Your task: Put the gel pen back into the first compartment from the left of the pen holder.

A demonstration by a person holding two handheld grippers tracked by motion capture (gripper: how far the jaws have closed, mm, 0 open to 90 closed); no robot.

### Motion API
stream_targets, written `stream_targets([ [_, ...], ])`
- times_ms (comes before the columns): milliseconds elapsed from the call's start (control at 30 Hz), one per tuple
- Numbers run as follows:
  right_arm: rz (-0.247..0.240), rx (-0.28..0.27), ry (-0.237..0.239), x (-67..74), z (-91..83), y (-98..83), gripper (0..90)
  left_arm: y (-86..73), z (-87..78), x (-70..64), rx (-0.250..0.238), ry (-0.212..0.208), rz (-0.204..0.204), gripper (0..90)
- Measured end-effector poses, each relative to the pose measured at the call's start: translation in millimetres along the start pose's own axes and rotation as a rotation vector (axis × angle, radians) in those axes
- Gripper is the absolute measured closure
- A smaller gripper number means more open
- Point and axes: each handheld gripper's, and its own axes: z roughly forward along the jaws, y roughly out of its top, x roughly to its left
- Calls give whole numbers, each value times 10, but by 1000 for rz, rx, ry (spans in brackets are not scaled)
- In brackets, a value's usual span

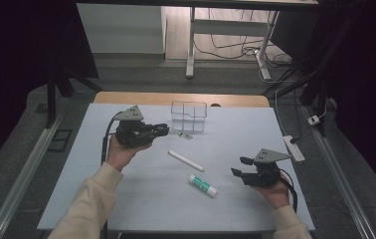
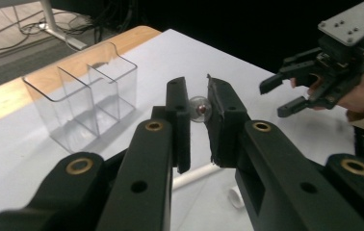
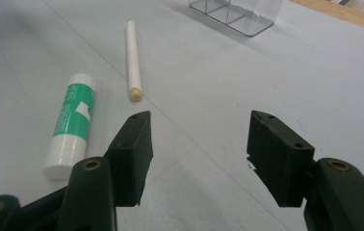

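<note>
High view — white tabletop (image 1: pixel 141 199), grey floor (image 1: pixel 141 69)

Small clear ball (image 2: pixel 200 109) half hidden between jaws

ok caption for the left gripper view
Left gripper shut on a small clear ball beside the clear organizer, right gripper open beyond.

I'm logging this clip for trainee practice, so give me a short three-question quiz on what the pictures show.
1. True or false: the left gripper is shut on a small clear ball.
2. What lies nearest the right gripper? A) glue stick B) clear box C) power strip
3. How many compartments does the clear box have, seen from the left gripper view?

Key: 1 true. 2 A; the white stick lies just beyond it. 3 Three can be counted.
</note>
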Motion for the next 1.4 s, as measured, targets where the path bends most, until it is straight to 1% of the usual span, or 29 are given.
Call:
stream_targets([
  [167,5,2,-6,-13,-4,-9,409,37,9,48,-2,9,-5,799],
  [233,14,3,-6,-22,7,-20,408,44,13,75,3,17,-5,799],
  [467,20,17,-7,-36,21,-41,404,83,10,166,1,31,-25,799],
  [667,24,18,-7,-45,24,-48,403,163,-19,237,3,57,-25,799],
  [800,27,23,-11,-41,39,-54,400,218,-51,289,-3,72,-33,799],
  [867,30,23,-11,-44,41,-57,400,241,-61,319,1,78,-34,799],
  [967,32,22,-7,-48,38,-58,400,259,-54,376,3,81,-52,799],
  [1167,29,26,-7,-45,47,-62,398,283,-48,455,9,103,-64,799],
  [1333,26,35,-9,-50,53,-68,398,324,-41,523,21,124,-65,799],
  [1400,26,35,-7,-50,58,-71,398,335,-28,545,17,130,-74,799],
])
